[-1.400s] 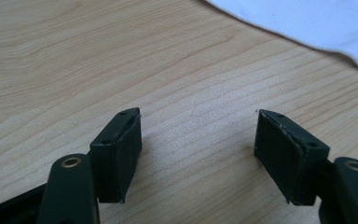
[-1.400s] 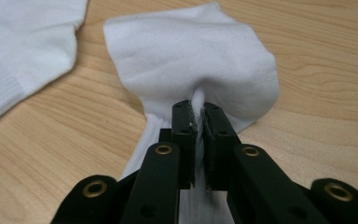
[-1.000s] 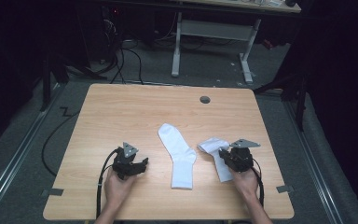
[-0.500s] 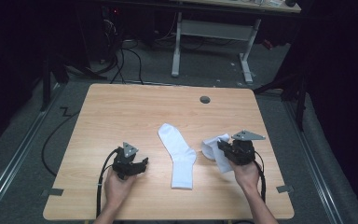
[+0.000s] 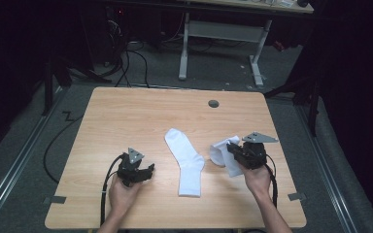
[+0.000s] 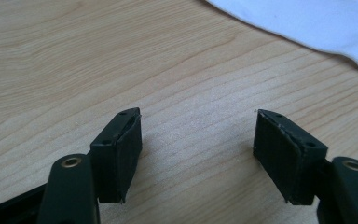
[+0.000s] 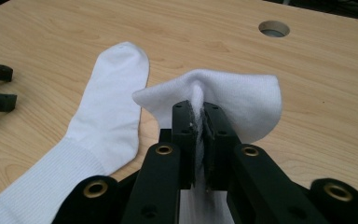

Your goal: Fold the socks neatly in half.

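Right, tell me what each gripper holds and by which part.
The right gripper is shut on a pinched fold of one white sock; which part of it cannot be told. The left gripper is open over the table, holding nothing.

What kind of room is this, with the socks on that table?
Probably a lab or workshop: a bare wooden table with a cable hole, loose cables on the grey floor, and an adjustable desk frame behind.

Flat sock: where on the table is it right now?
In the high view the flat sock lies mid-table toward the near edge, between the left tongs and the right tongs, which pinch the other sock.
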`<state>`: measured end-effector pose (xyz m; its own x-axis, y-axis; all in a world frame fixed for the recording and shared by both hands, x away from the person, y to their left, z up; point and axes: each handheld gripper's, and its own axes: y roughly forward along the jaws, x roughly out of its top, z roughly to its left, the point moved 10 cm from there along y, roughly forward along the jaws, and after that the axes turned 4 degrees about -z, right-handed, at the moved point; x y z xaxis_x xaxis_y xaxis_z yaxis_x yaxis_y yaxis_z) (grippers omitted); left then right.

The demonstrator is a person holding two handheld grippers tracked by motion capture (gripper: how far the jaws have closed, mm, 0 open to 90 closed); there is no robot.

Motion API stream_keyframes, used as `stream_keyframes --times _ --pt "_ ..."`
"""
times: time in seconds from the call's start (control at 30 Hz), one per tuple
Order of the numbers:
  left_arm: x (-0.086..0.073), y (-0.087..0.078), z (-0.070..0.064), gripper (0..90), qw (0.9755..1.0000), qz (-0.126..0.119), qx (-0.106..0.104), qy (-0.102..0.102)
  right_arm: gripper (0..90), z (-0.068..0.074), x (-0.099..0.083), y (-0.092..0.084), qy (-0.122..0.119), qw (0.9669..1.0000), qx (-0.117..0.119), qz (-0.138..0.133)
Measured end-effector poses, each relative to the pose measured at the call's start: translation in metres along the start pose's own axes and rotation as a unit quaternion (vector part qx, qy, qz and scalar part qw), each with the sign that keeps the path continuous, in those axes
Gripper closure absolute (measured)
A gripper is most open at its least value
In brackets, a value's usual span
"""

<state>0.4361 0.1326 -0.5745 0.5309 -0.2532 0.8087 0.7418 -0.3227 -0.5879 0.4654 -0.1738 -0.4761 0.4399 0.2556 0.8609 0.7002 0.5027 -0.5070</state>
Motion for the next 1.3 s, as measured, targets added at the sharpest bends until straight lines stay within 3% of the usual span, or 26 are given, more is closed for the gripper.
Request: stream_keyframes --times 0.17,0.3,0.67,1.1,1.3 --pt "0.000 0.000 0.001 33.0 1.0000 -0.001 0.003 -0.005 84.8 0.003 0.003 -0.001 0.008 0.9999 0.005 -0.005" --pt "0.000 0.000 0.001 33.0 1.0000 -0.002 0.001 -0.007 84.8 0.007 0.006 -0.002 -0.008 0.9999 0.007 0.002" --pt "0.000 0.000 0.001 32.6 1.0000 0.000 0.007 -0.002 84.7 0.021 0.029 -0.002 -0.024 0.9994 0.019 -0.015" --pt "0.000 0.000 0.002 33.2 1.0000 -0.002 0.003 -0.006 84.7 0.030 0.053 -0.004 -0.016 0.9990 0.026 -0.033" --pt "0.000 0.000 0.002 33.2 1.0000 -0.001 0.003 -0.005 84.6 0.036 0.062 0.001 -0.026 0.9989 0.029 -0.027"
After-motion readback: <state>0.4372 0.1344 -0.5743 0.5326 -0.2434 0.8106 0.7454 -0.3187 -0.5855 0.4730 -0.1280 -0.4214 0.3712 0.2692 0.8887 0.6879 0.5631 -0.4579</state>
